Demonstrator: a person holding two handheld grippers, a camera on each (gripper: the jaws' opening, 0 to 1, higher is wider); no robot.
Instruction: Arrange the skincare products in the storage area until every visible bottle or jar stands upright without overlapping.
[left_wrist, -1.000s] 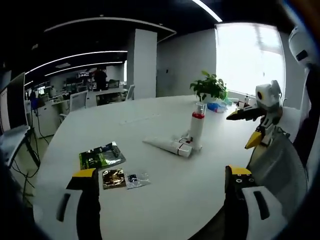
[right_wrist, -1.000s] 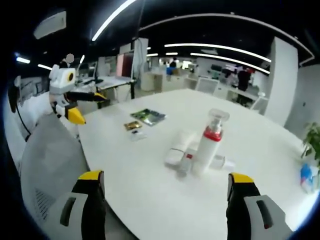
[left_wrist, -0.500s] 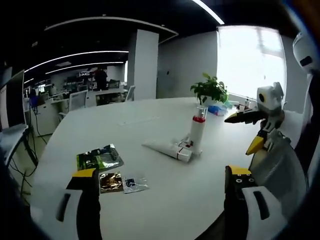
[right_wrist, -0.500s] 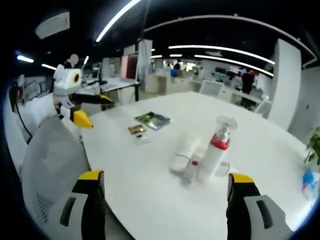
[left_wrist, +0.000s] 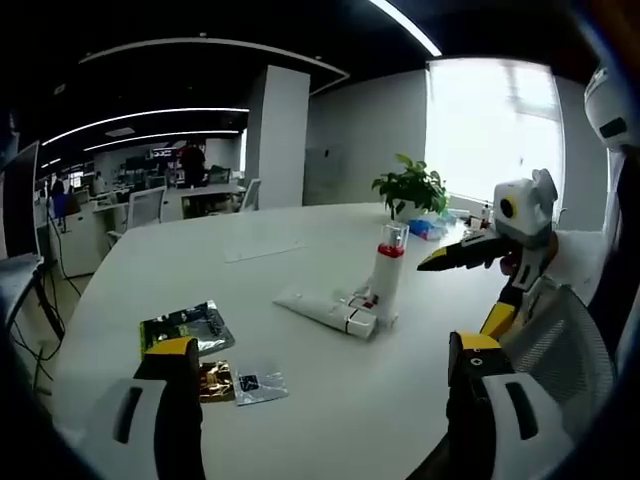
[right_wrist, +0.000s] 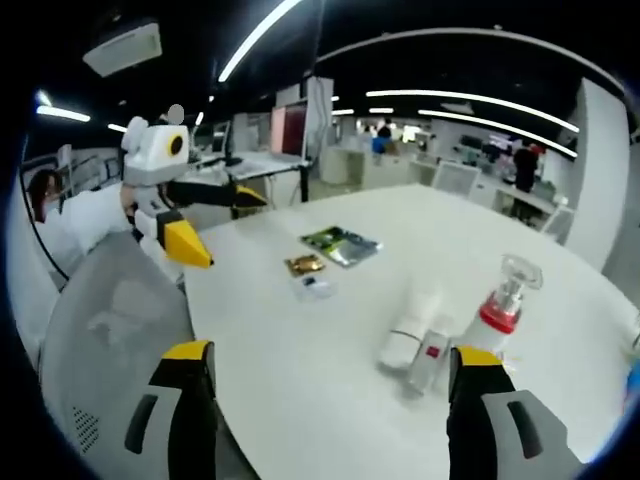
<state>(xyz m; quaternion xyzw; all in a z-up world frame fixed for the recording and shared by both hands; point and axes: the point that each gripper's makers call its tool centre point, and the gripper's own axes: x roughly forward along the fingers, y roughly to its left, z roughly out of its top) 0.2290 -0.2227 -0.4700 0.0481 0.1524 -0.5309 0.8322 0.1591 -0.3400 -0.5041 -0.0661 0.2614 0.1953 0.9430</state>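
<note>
We hold both tools, left tool (left_wrist: 318, 400) and right tool (right_wrist: 330, 405), jaws apart and empty, over a white table (left_wrist: 330, 400), one upright pump bottle (left_wrist: 385, 272), two tubes (left_wrist: 328, 312) lying partly overlapped, three sachets (left_wrist: 215, 355) with labels unreadable.

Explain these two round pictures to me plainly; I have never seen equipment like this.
No robot here: a person carries a hand-held gripper in each hand, each with a fisheye camera looking out between its own yellow-tipped jaws. The left hand-held gripper gives the left gripper view, where the right one comes in from the right. The right hand-held gripper gives the right gripper view. Both stand open and hold nothing. Ahead is a white table. On it a pump bottle with a red band stands upright, a white tube lies flat beside it, and a green packet and small sachets lie nearer. A mesh chair is beside the table.
</note>
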